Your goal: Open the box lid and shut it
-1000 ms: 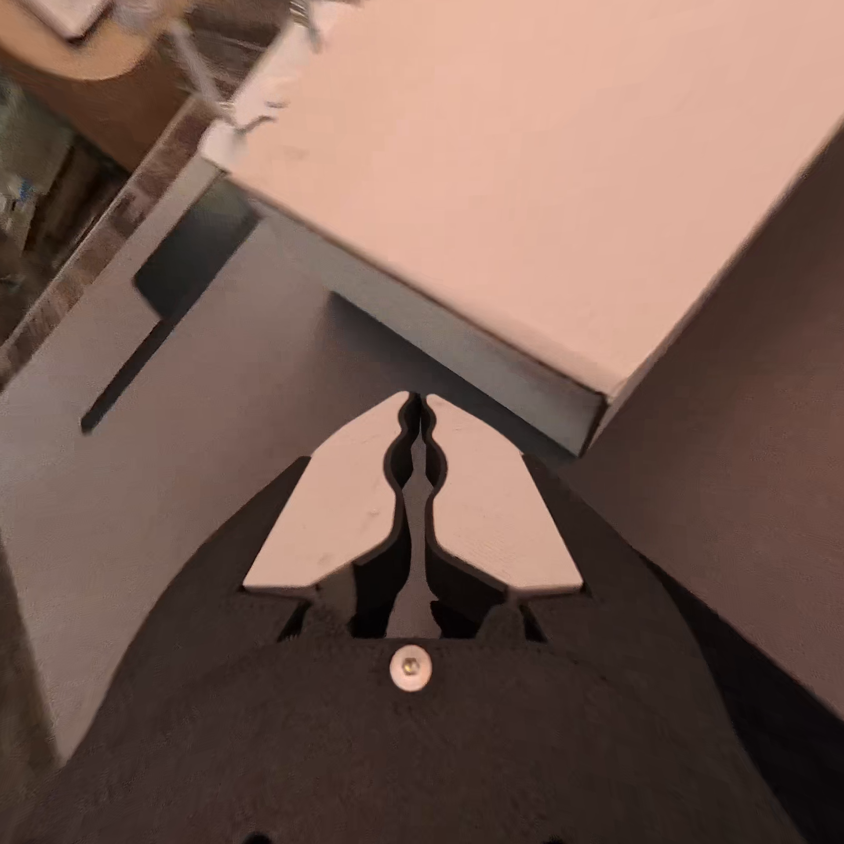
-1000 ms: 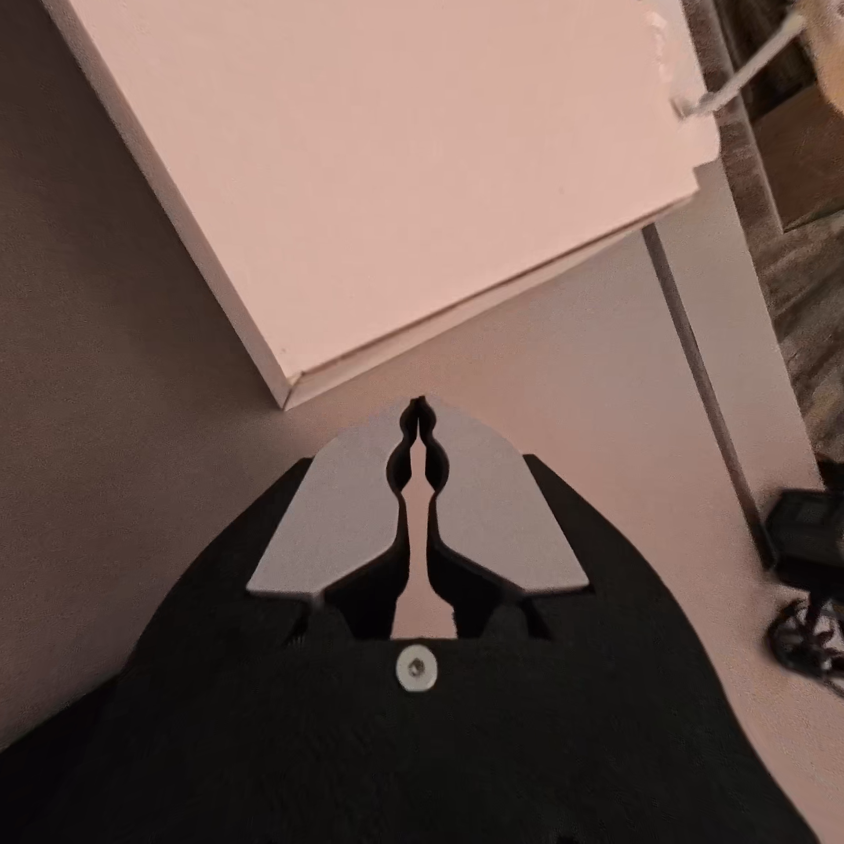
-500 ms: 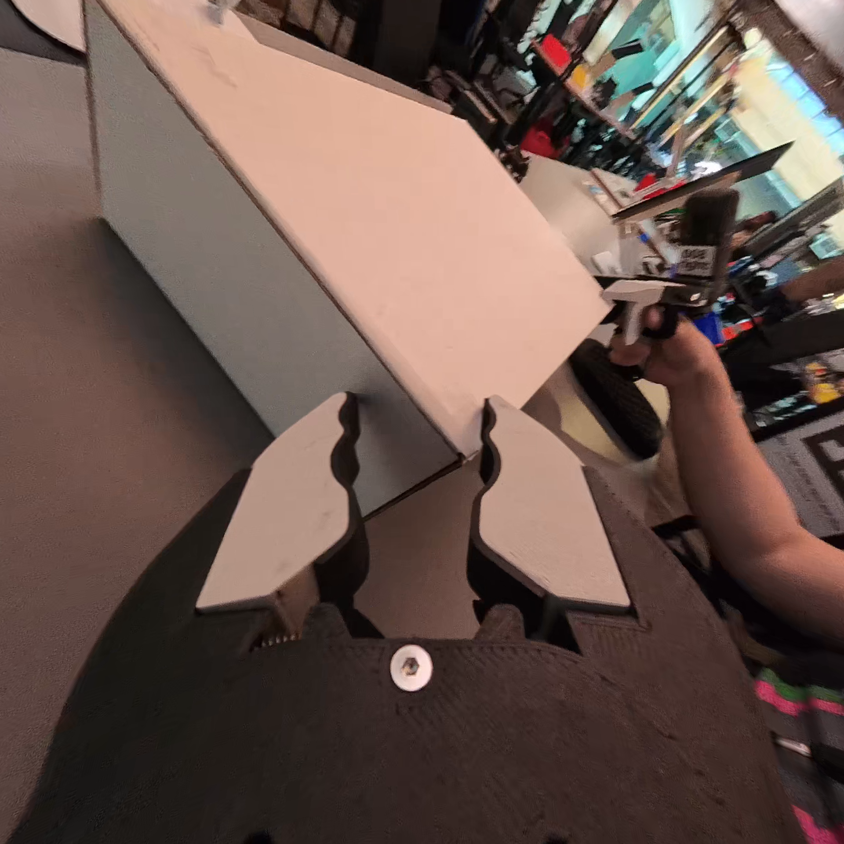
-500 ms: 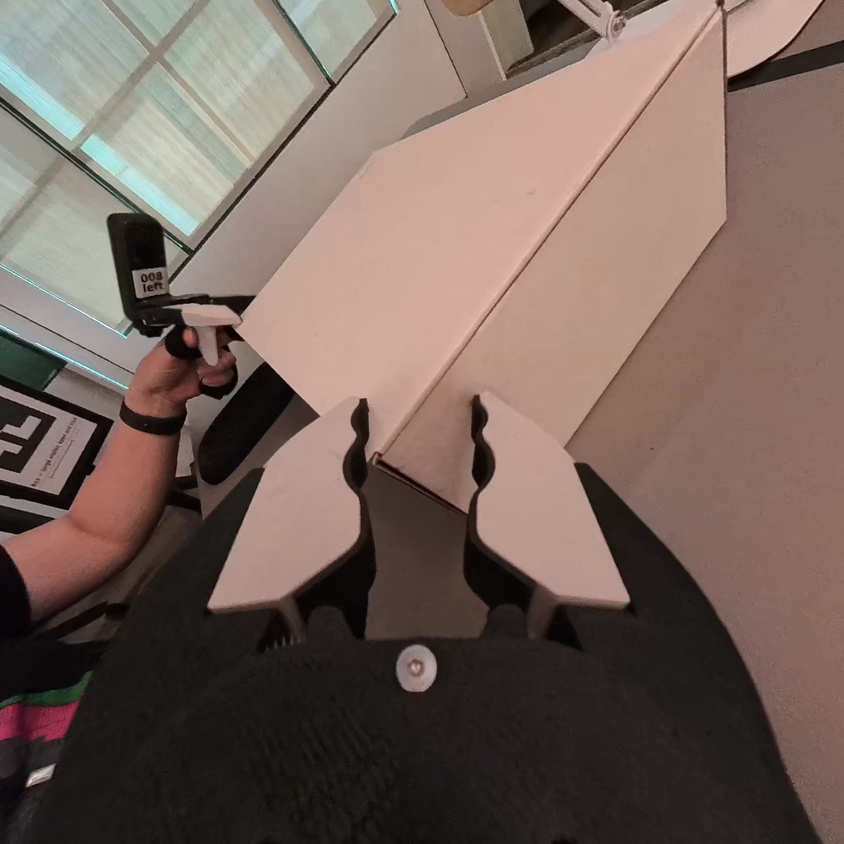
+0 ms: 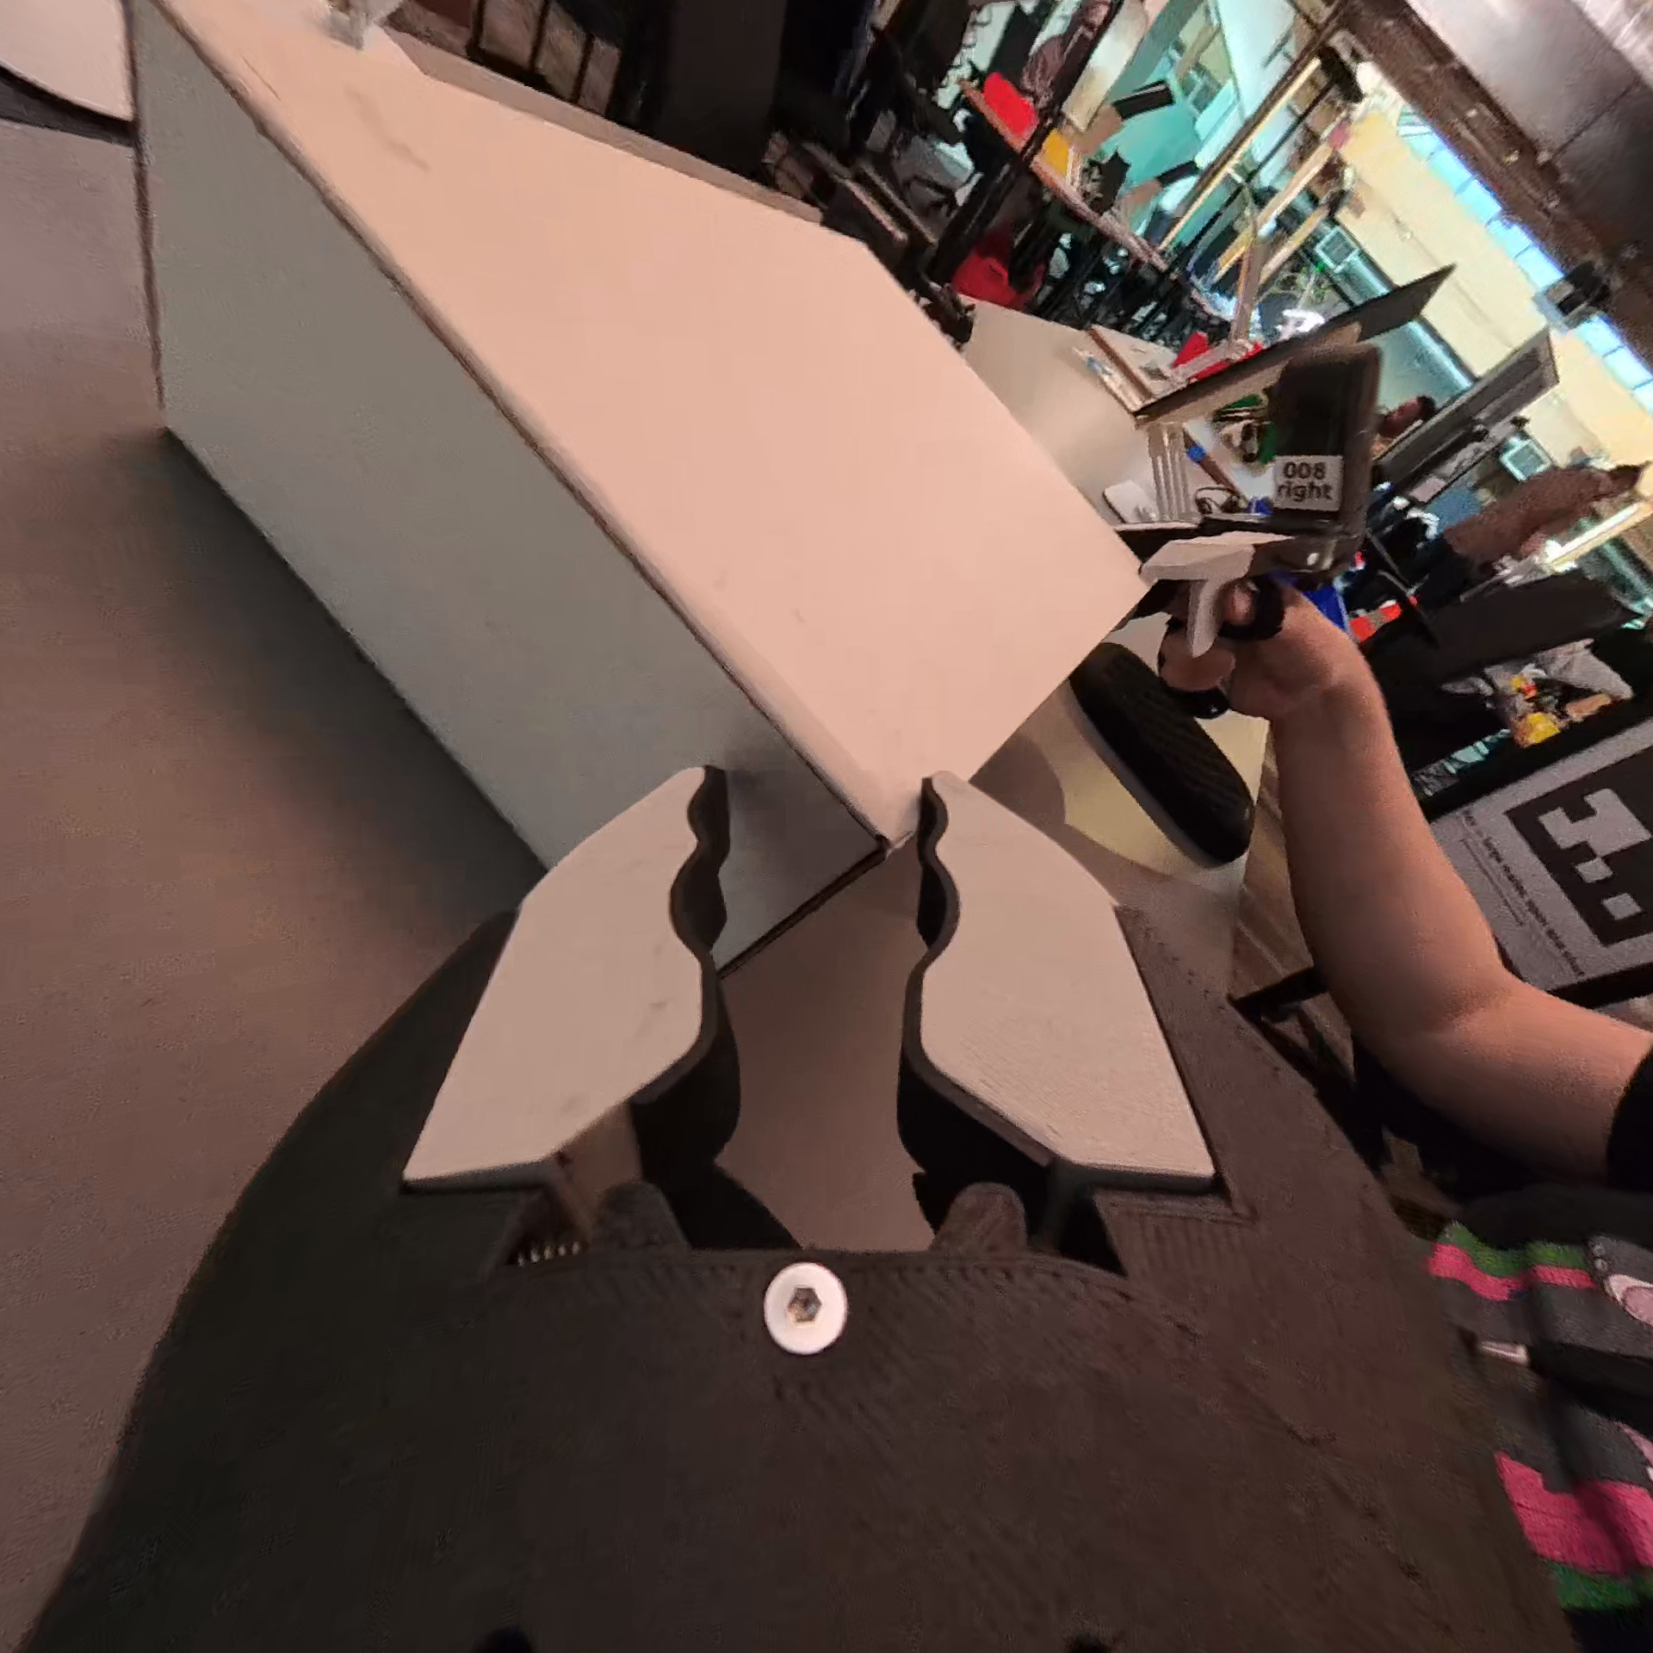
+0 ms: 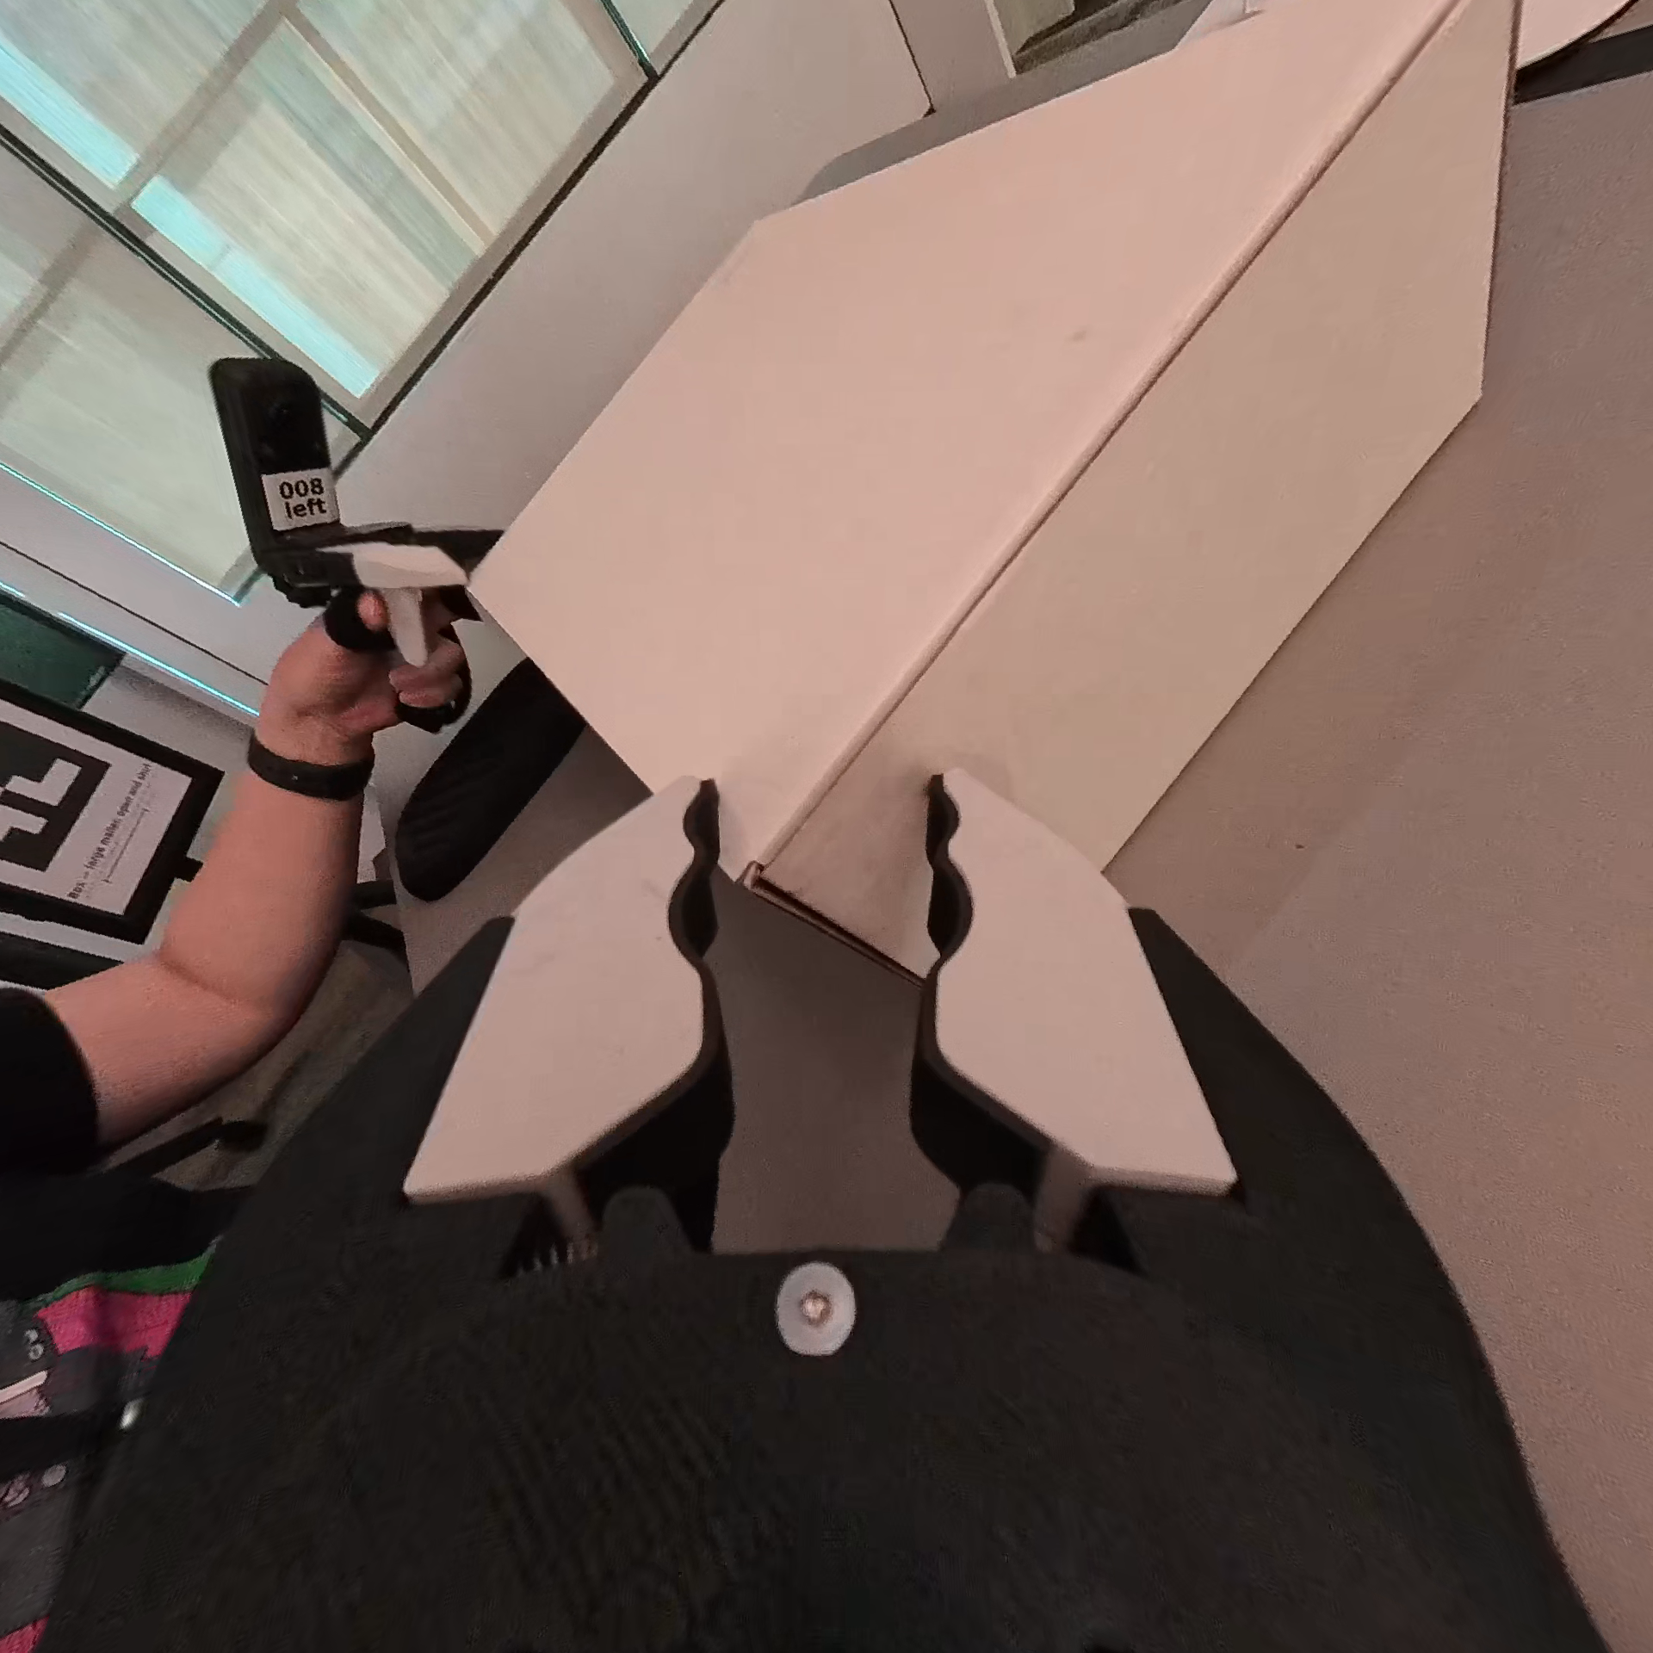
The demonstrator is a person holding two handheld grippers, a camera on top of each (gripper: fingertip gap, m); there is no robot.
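Observation:
A large white cardboard box (image 5: pixel 716 447) stands on a grey-brown tabletop (image 5: pixel 179 760), its flat lid down, with a thin seam at the near corners. My left gripper (image 5: pixel 818 796) is open, its two white fingers straddling the box's near left corner at lid height. My right gripper (image 6: pixel 821 792) is open and straddles the near right corner of the box (image 6: pixel 894 447) the same way. Each gripper also shows from the other side: the right one (image 5: pixel 1190 572) and the left one (image 6: pixel 402 563), each held in a hand at its corner.
A black tyre-like round thing (image 5: pixel 1163 760) lies just in front of the box, also in the right wrist view (image 6: pixel 483 787). A black-and-white marker board (image 5: pixel 1574 859) stands beyond. The person's forearms (image 6: pixel 224 939) reach in from the near side. The tabletop (image 6: pixel 1431 894) runs on to the right.
Both grippers were shut and looked down on the box from above. They opened, dropped level with the lid and moved up to its two near corners.

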